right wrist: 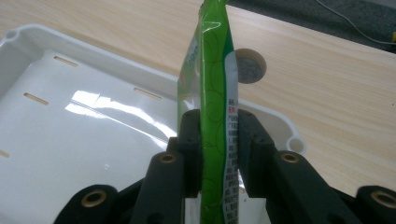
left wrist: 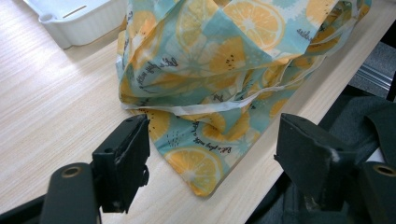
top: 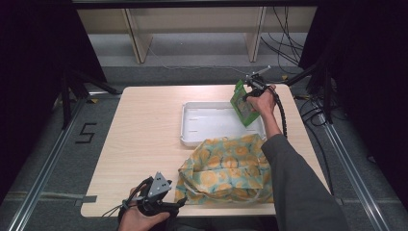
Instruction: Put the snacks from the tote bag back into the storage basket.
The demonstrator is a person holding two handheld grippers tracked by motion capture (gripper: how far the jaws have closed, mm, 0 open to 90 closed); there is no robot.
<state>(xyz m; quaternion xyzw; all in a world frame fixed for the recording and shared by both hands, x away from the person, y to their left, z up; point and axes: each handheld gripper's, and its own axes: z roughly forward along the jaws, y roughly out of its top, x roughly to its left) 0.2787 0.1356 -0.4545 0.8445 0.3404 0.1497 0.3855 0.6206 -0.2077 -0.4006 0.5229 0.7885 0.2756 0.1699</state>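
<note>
Above the right end of the white tray [top: 211, 122] [right wrist: 70, 154], my right gripper [top: 248, 95] [right wrist: 217, 135] is shut on a green snack packet [top: 243, 105] [right wrist: 212, 79]. The packet stands on edge between the pads, sticking up past them. A cloth bag [top: 228, 168] [left wrist: 210, 60], printed with orange slices on pale blue, lies slumped on the table in front of the tray. My left gripper [top: 174, 204] [left wrist: 212, 149] rests at the table's front edge beside the bag's left corner. Its jaws stand open on either side of that corner without touching it.
The tray [left wrist: 79, 23] holds nothing else inside. A round grey cable port [right wrist: 250, 65] sits in the tabletop just beyond the tray's far rim. The person's right sleeve [top: 293, 187] reaches over the bag's right side. Wooden shelving and cables lie behind the table.
</note>
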